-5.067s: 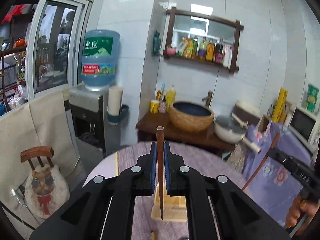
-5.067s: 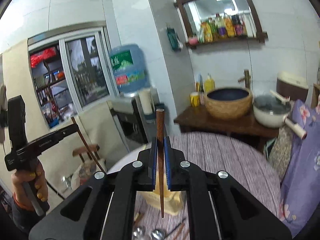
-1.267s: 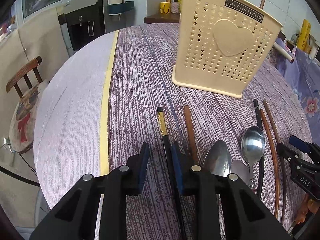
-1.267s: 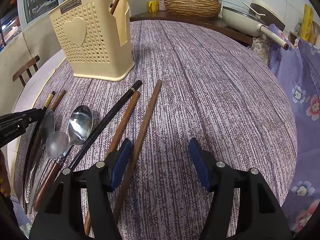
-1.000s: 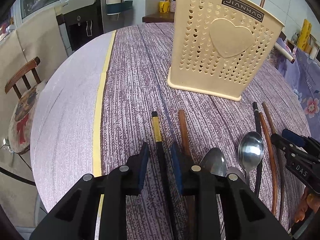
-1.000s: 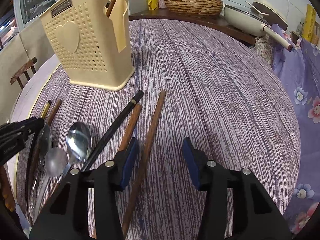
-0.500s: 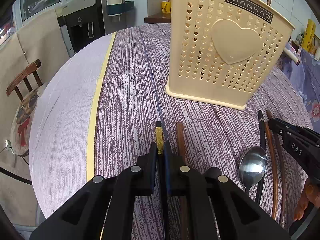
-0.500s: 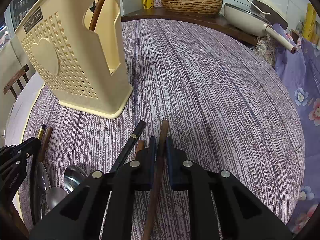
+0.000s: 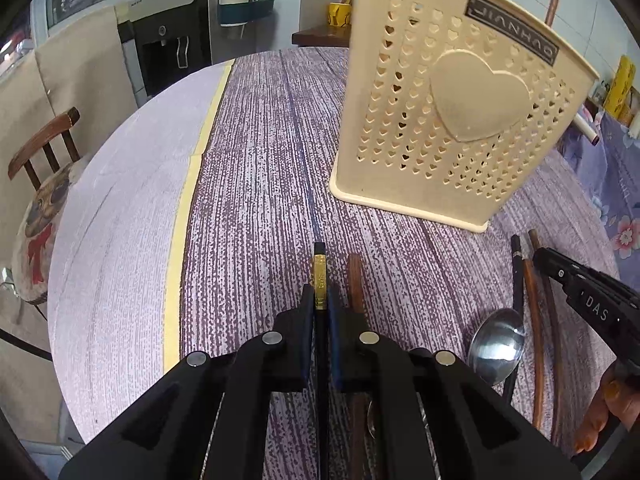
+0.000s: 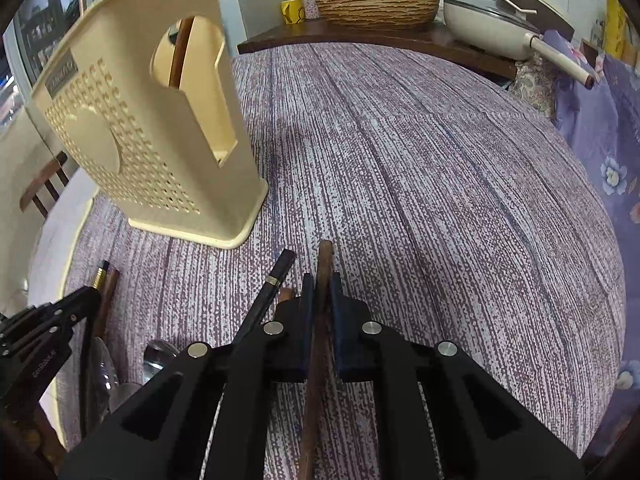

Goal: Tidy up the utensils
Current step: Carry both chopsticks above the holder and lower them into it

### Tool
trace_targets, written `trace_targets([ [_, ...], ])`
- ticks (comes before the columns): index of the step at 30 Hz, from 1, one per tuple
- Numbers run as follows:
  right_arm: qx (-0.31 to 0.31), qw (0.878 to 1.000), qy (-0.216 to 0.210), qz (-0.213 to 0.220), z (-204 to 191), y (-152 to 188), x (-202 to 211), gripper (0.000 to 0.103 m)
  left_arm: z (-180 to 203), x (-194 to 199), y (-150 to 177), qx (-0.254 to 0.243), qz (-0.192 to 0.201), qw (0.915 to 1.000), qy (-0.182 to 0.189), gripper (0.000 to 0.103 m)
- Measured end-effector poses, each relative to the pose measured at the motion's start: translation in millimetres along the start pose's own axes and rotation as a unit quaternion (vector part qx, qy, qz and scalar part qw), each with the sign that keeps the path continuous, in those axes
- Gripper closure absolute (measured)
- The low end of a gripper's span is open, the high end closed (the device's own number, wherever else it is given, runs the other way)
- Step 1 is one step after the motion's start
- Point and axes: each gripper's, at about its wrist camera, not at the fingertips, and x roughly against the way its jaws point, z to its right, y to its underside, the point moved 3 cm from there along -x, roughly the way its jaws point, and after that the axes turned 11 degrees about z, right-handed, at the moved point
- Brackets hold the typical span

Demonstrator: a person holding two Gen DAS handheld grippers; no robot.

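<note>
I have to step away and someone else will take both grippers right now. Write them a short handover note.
Left gripper: shut on the black gold-banded chopstick, which lies on the table.
Right gripper: shut on a brown wooden chopstick, also down on the table.
Done: at least one brown stick stands in the cream holder.
Left: the two gripped chopsticks, then the spoon and the remaining chopsticks, go into the holder.

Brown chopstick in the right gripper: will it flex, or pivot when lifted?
The brown chopstick looks like rigid wood, so it probably won't flex. The right gripper is shut near its far tip, so the long free end may swing down. It is slim and probably light.
</note>
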Motion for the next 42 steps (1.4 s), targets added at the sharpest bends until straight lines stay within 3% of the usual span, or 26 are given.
trace_targets([
  [10, -0.038, 0.994, -0.087, 0.059, 11, -32, 53, 0.095, -1, 44, -31, 0.018, 0.066, 0.9974, 0.025, 0.095],
  [22, -0.002, 0.981, -0.136, 0.135, 14, -68, 143, 0.095, -2, 114, -77, 0.008, 0.158, 0.9865, 0.042, 0.095],
  [33, 0.006, 0.974, -0.173, 0.144, 17, -79, 176, 0.095, -6, 136, -85, 0.008, 0.172, 0.9833, 0.059, 0.095],
  [42, 0.025, 0.971, -0.179, 0.154, 7, -95, 187, 0.095, -3, 147, -96, 0.003, 0.184, 0.9811, 0.061, 0.095],
])
